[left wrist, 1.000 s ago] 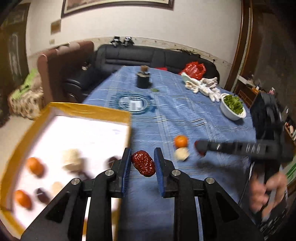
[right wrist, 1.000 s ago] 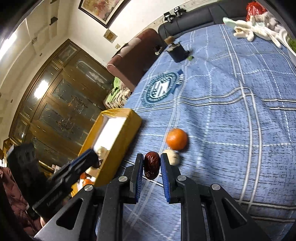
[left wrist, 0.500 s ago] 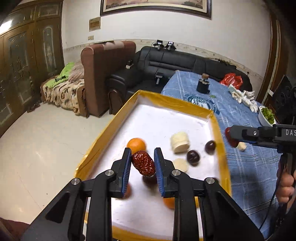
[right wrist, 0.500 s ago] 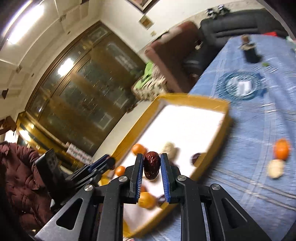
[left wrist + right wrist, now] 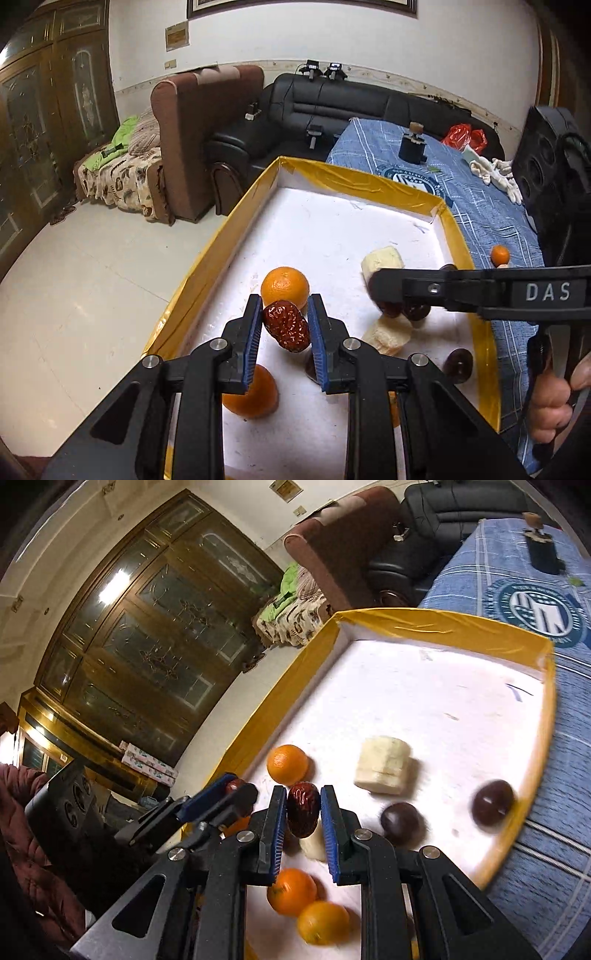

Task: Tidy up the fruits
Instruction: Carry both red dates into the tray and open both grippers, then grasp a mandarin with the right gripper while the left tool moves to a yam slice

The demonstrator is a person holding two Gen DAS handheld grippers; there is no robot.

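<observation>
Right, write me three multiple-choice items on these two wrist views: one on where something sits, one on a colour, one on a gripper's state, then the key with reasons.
1. Where is the lone small orange outside the tray?
A. on the blue tablecloth
B. on the floor
C. on the sofa

2. What colour is the tray rim?
A. green
B. yellow
C. red

3. What is the left gripper doing?
A. open and empty
B. gripping an orange
C. shut on a wrinkled red date

Key:
A, it lies on the blue tablecloth beyond the tray's right wall.
B, yellow tape lines the walls around the white floor.
C, the red date is pinched between the blue pads.
</observation>
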